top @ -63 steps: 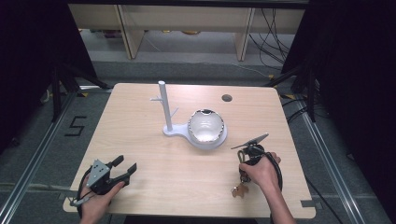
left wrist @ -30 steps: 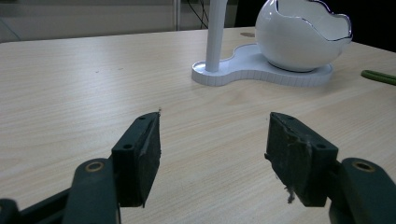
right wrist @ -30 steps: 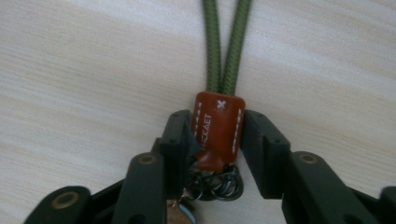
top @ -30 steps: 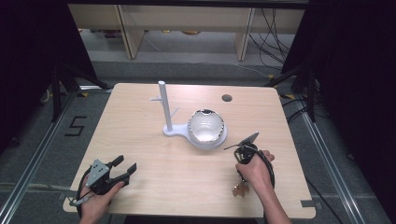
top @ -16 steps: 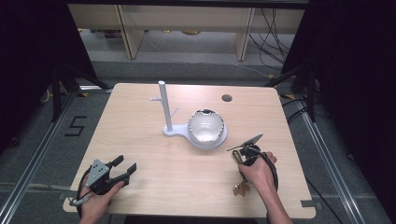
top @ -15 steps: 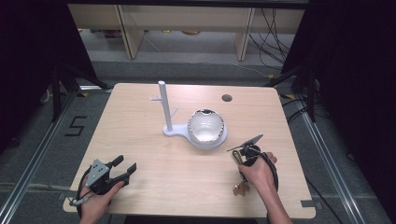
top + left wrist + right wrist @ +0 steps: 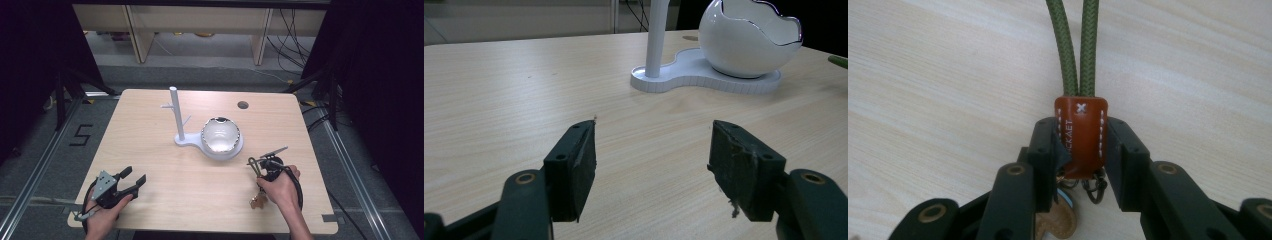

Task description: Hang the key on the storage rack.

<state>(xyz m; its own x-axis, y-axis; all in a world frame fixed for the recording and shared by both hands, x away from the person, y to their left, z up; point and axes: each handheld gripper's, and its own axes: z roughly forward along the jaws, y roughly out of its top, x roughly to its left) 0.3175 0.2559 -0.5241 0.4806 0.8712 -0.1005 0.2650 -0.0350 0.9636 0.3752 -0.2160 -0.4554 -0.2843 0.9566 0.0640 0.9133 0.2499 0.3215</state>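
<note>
While its brown leather tab (image 7: 1081,135) is pinched between the right tongs (image 7: 1081,150), the keyring's green cord loop (image 7: 254,165) points toward the white bowl (image 7: 221,135) on its stand (image 7: 176,117). The left tongs (image 7: 651,165) gape wide, holding nothing, above the counter's (image 7: 165,170) near-left corner.

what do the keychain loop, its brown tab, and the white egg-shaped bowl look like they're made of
The loop looks like braided green cord, with a woven pattern. The brown tab looks like smooth leather, with white stitching and stamped letters. The egg-shaped bowl looks like glossy glazed ceramic, possibly plastic: it shows bright reflections.
</note>
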